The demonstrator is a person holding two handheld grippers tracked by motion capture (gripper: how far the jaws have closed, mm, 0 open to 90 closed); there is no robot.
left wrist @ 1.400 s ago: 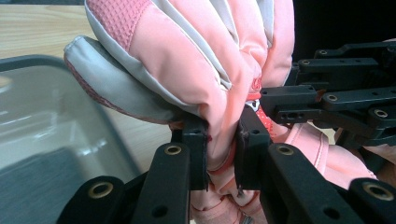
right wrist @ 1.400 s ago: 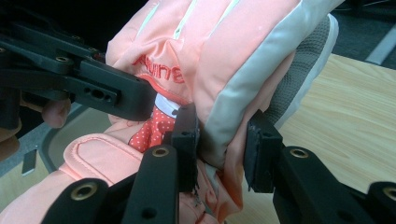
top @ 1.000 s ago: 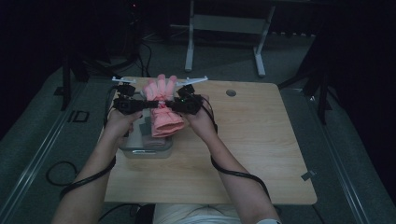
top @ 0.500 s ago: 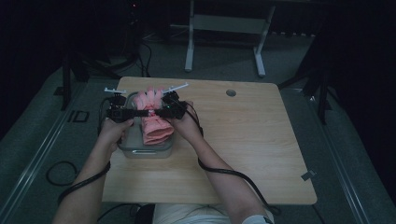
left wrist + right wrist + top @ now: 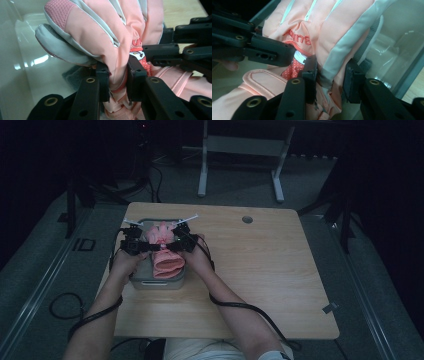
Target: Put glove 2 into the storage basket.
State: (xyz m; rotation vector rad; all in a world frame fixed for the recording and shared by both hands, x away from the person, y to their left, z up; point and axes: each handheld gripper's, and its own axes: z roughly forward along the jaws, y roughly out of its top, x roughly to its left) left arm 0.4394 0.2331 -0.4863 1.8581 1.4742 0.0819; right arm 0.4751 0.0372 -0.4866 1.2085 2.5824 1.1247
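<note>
Left gripper (image 5: 117, 80) is pinching a bunched fold of the pink glove (image 5: 164, 251) at its wrist, pads pressed hard into the fabric. Right gripper (image 5: 329, 80) has the glove's grey-edged side between its jaws; its jaws have just been opening a little, one pad on the cloth, the other looks slightly off it, so I read that grip as slackening. Two holds from opposite sides keep the glove stretched flat over the grey tub (image 5: 145, 282), fingers pointing to the table's (image 5: 280, 285) far edge, cuff draped toward the tub's near wall. Tub sits by the table's far-left corner. My guess: I'm lowering the glove in, and letting go comes next.
</note>
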